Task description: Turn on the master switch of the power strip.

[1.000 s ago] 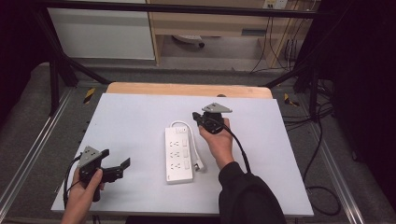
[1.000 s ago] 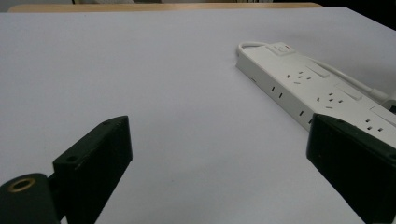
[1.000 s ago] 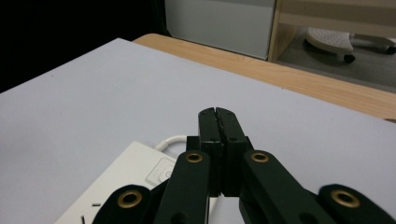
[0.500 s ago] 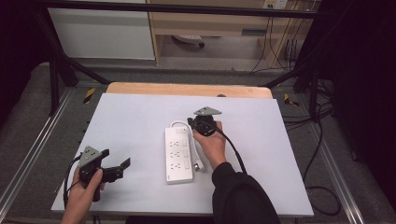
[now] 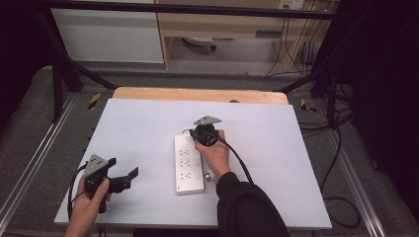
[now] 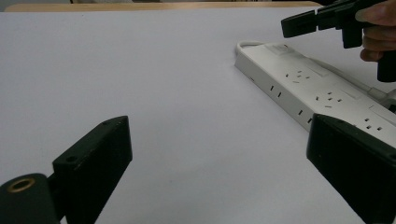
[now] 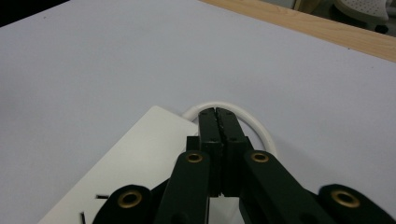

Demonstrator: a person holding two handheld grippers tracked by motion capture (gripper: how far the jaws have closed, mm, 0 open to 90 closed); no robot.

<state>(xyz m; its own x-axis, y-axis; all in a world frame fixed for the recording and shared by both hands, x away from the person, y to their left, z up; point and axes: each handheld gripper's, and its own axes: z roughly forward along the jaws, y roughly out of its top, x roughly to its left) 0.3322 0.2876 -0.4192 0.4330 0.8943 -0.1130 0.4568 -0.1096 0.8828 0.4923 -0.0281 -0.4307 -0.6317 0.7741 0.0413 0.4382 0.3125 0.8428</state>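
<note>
The power strip (image 5: 188, 163) lies flat near the middle of the white table (image 5: 138, 128) in the high view, its long side running away from the person, with its cord (image 5: 184, 131) looping out at the far end. The right gripper (image 5: 197, 132) hangs over that far end, jaws clenched with nothing between them. The left gripper (image 5: 123, 176) sits near the table's front left corner, well apart from the strip, jaws released and empty.

In the left gripper view, the two black jaws stand wide apart over bare table. The strip (image 6: 317, 91) lies beyond them to the right, its sockets facing up. The right gripper (image 6: 299, 23) and the hand (image 6: 376, 28) holding it show above the strip's far end at the top right.

In the right gripper view, the jaws are pressed together, pad against pad, holding nothing. Their tips point at the white cord (image 7: 254, 123) where it curves round beside the strip's corner (image 7: 140, 149); whether they touch it cannot be told.
</note>
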